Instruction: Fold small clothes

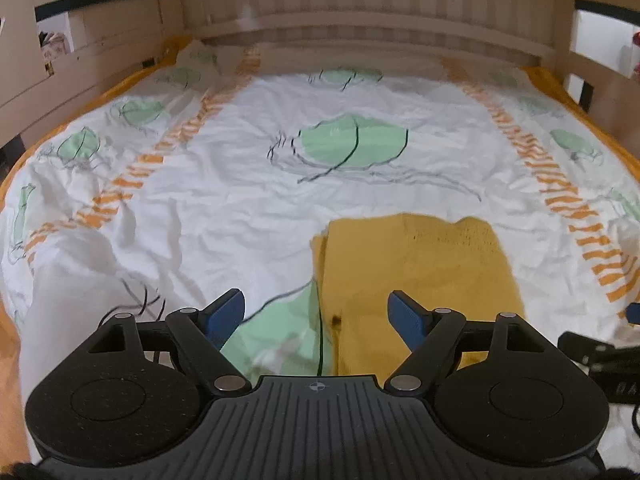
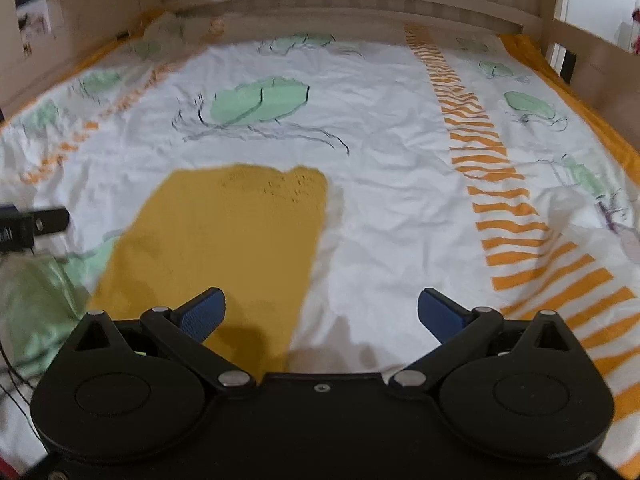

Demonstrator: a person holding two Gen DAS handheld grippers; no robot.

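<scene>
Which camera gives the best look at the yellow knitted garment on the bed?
The right wrist view: the yellow garment lies mostly unobstructed, its folded outline clear. In the left wrist view, the left gripper hides its near end.

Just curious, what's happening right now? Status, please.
Left gripper open, empty. Right gripper open, empty. Yellow garment folded flat on bedsheet. Nothing in the way.
</scene>
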